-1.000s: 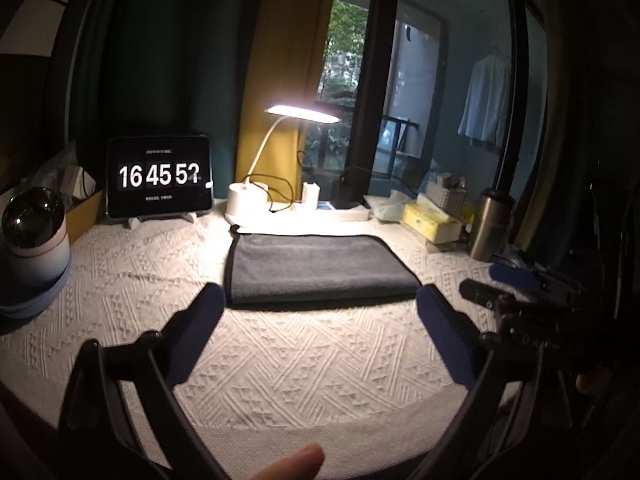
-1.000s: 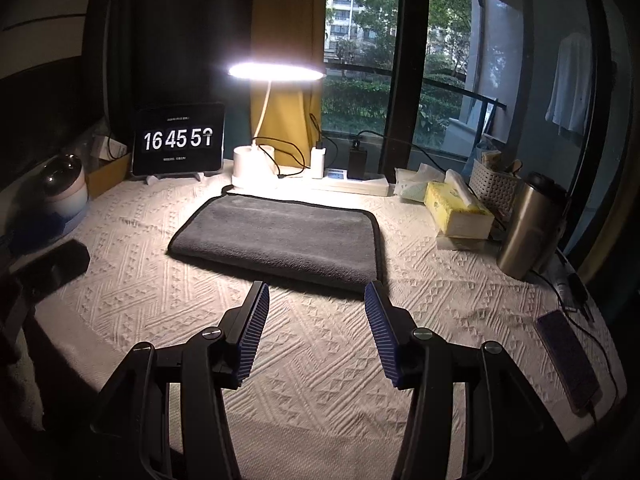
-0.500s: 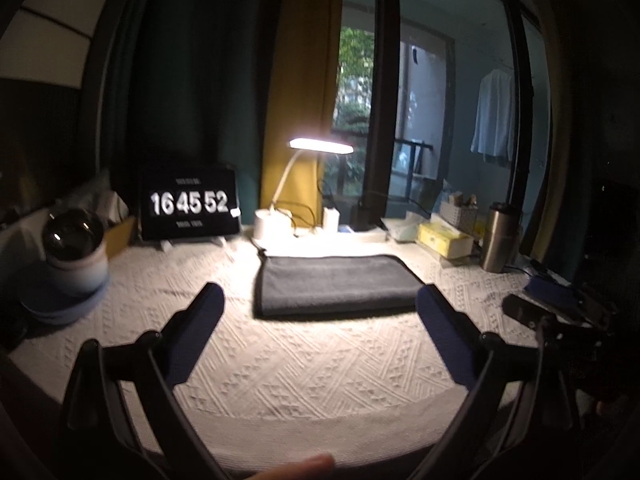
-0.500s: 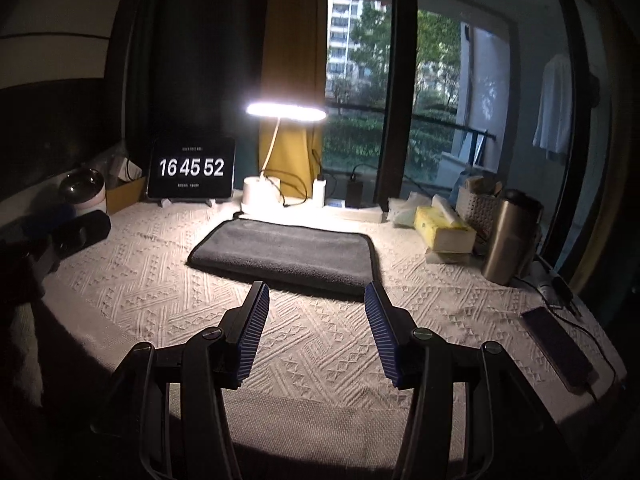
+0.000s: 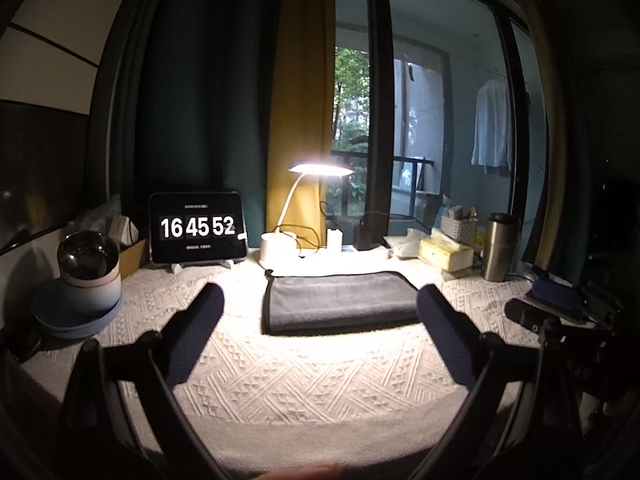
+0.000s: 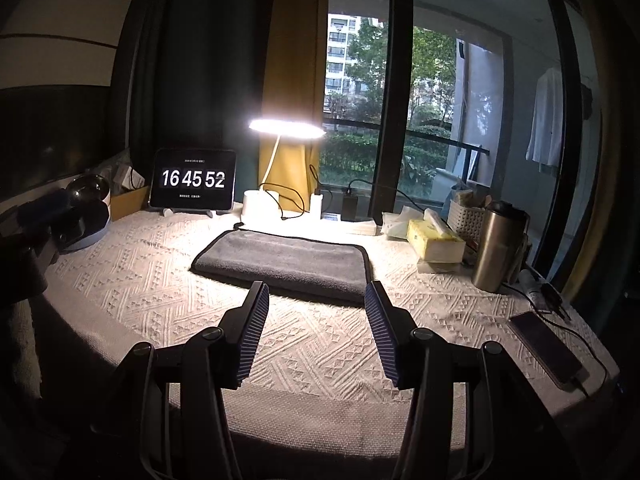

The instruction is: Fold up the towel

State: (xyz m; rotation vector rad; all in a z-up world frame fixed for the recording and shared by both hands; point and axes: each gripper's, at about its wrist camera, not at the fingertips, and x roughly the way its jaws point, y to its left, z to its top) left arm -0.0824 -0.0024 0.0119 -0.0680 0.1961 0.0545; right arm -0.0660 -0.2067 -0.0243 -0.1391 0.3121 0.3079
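A dark grey towel [image 5: 338, 300] lies folded flat in a rectangle on the white patterned tablecloth [image 5: 280, 380], under the desk lamp; it also shows in the right wrist view [image 6: 286, 264]. My left gripper [image 5: 320, 308] is open and empty, held back from the towel near the table's front edge. My right gripper [image 6: 316, 300] is open and empty, its fingertips just short of the towel's near edge. The right gripper's body appears at the right of the left wrist view [image 5: 560, 320].
A lit desk lamp [image 6: 286, 130] and a tablet clock [image 6: 192, 180] stand at the back. A bowl with a round object [image 5: 86, 280] is at the left. A tissue box [image 6: 434, 240], steel flask [image 6: 496, 246] and phone [image 6: 544, 346] are at the right.
Both grippers have pulled back and up from the towel, so more of the table and room shows. The towel has not moved. Both stayed open.
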